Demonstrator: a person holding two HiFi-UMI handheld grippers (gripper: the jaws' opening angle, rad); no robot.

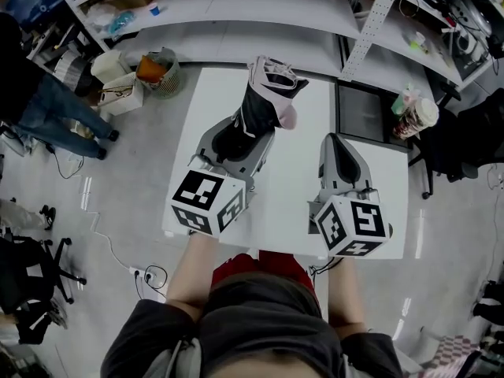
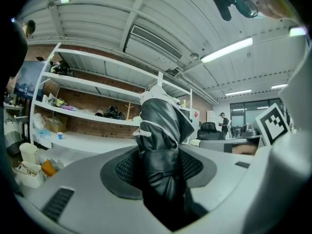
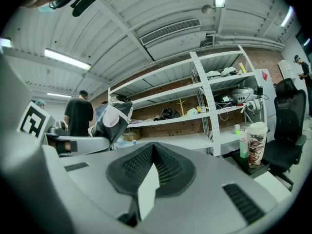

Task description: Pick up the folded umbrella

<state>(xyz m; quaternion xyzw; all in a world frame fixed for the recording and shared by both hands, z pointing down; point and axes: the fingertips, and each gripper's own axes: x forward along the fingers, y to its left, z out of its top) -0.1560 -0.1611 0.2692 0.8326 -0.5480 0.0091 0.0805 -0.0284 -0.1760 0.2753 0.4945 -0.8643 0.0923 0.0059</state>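
The folded umbrella (image 1: pixel 264 101) is black with white trim and a pale strap end. My left gripper (image 1: pixel 239 136) is shut on it, and it sticks out past the jaws over the white table (image 1: pixel 303 179). In the left gripper view the umbrella (image 2: pixel 161 130) stands upright between the dark pads of the left gripper (image 2: pixel 159 167) and hides their tips. My right gripper (image 1: pixel 337 146) hovers beside it to the right, holding nothing. In the right gripper view the jaws of the right gripper (image 3: pixel 153 152) meet at their tips, and the umbrella (image 3: pixel 111 122) shows at the left.
A patterned cup (image 1: pixel 415 116) stands on a dark stand at the right, next to a black office chair (image 1: pixel 472 140). White shelving (image 1: pixel 260 6) runs along the far side, with a basket (image 1: pixel 161 73) and boxes at its left end. A person (image 1: pixel 47 109) stands at the far left.
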